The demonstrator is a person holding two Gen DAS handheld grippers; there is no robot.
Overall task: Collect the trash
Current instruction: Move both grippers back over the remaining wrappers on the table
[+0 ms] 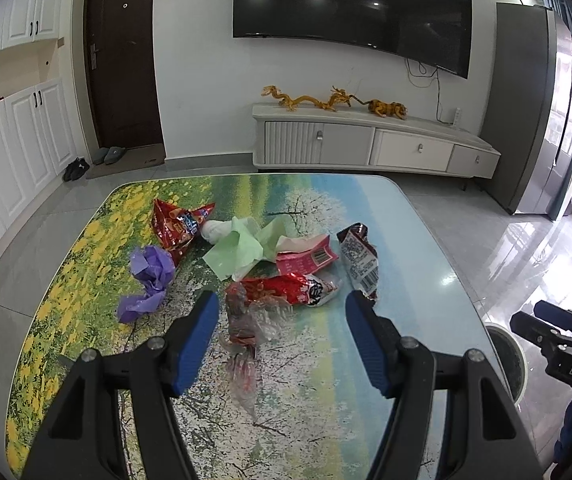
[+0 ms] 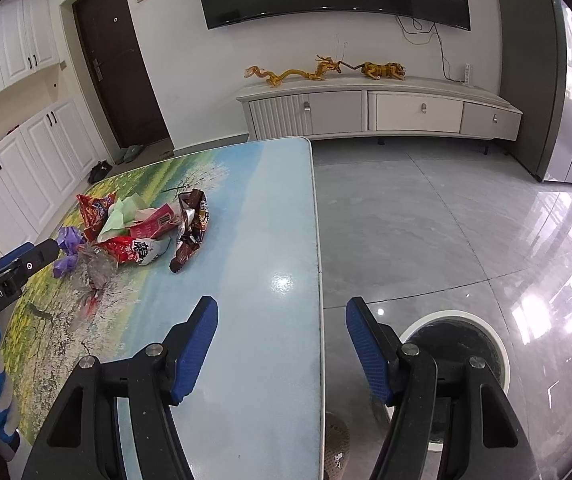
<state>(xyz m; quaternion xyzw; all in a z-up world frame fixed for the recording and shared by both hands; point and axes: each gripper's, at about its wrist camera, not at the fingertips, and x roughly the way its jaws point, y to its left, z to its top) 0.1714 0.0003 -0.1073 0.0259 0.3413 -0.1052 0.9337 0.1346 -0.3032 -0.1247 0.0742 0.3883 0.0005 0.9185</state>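
Both claws are hanging released: the left claw (image 1: 282, 300) over the trash pile (image 1: 262, 256) lying mid-worktop (image 1: 406, 240), the right claw (image 2: 282, 306) straddling the worktop's edge above the bin (image 2: 456, 316).

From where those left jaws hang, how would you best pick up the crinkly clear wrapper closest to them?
Grip the clear wrapper at its bunched upper middle, coming straight down from above. It lies flat and long between the open left gripper, so closing across its narrow width should gather the film.
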